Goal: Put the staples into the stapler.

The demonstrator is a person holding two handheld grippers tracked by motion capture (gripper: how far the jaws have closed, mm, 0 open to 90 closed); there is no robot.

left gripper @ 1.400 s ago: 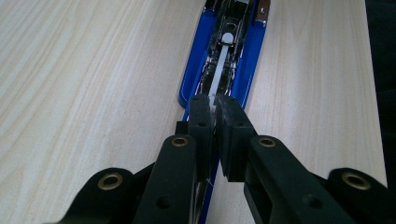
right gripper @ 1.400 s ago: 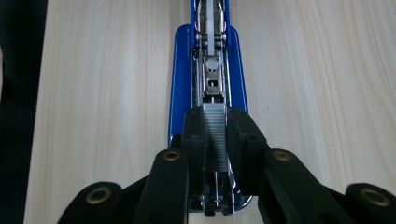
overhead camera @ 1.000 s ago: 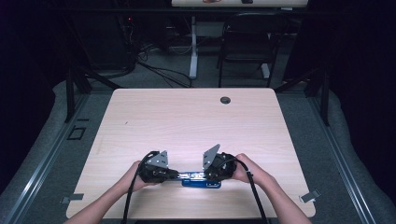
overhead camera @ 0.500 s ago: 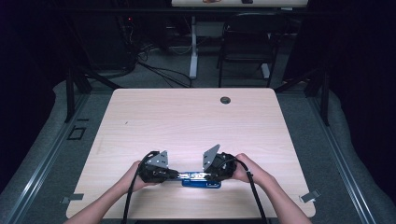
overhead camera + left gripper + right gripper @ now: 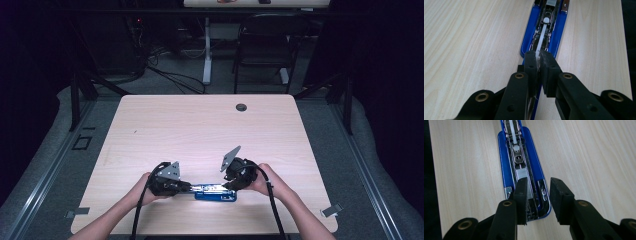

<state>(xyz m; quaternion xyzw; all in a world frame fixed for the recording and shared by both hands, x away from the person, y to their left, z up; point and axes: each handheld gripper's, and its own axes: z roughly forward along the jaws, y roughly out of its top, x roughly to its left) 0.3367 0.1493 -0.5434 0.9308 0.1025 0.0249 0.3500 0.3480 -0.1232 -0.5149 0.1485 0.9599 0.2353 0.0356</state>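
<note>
The high view is looking forward and down from above the person's side of the table [image 5: 200,125], taking in its whole top from well back. The left gripper view is riding on the left tool [image 5: 537,60] and looking along its black jaws, very close to the wood. The right gripper view is doing likewise on the right tool [image 5: 537,187], facing the opposite way. All three are sharing the blue stapler [image 5: 216,192] [image 5: 541,32] [image 5: 517,162] lying at the near edge, each close view looking down its length from one end.

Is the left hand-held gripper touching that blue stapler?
Touching. In the left gripper view, the left hand-held gripper has its pads pinched on the white strip inside the open blue stapler.
</note>
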